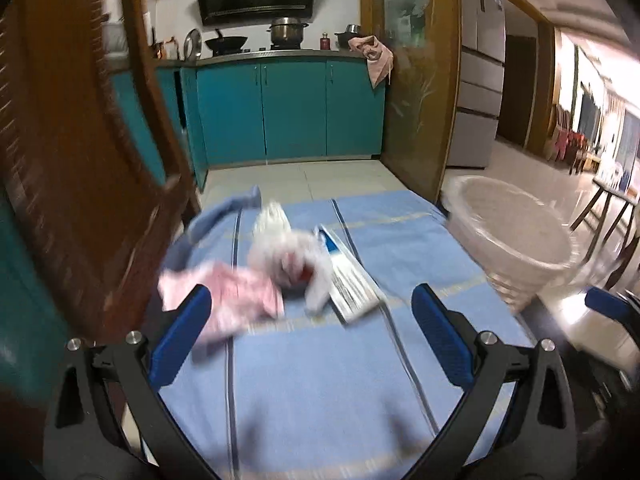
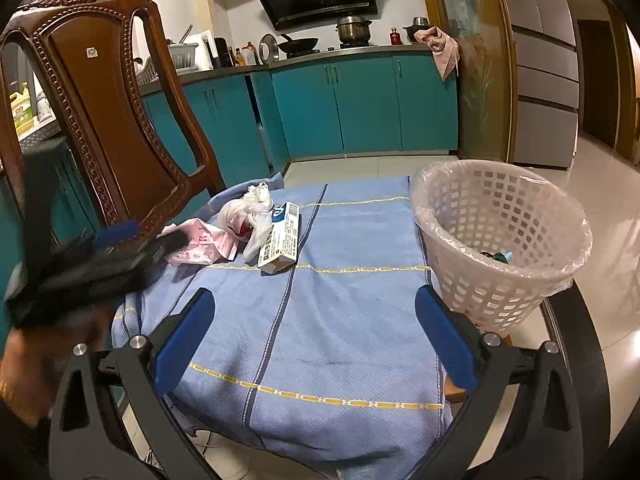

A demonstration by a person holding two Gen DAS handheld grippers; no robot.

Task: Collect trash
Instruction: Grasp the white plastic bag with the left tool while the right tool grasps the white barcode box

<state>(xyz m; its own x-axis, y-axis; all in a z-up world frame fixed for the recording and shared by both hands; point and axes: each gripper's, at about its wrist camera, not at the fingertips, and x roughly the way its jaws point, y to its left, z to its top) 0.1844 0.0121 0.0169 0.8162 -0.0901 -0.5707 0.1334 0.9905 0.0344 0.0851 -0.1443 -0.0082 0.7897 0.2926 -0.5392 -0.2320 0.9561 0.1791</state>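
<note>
On the blue cloth lie a pink wrapper (image 1: 224, 300) (image 2: 200, 246), a crumpled white plastic bag (image 1: 288, 252) (image 2: 250, 216) and a white-and-blue box (image 1: 348, 276) (image 2: 282, 238), close together. My left gripper (image 1: 312, 304) is open just short of them, its left finger beside the pink wrapper; it shows blurred in the right wrist view (image 2: 132, 240). My right gripper (image 2: 316, 308) is open over bare cloth, holding nothing. The white lattice bin (image 1: 512, 240) (image 2: 500, 240), lined with clear plastic, stands at the table's right edge with some trash inside.
A carved wooden chair (image 2: 104, 100) (image 1: 88, 160) stands close on the left of the table (image 2: 572, 344). Teal kitchen cabinets (image 2: 360, 104) and a stove with pots are beyond. A fridge (image 2: 544, 60) and tiled floor lie to the right.
</note>
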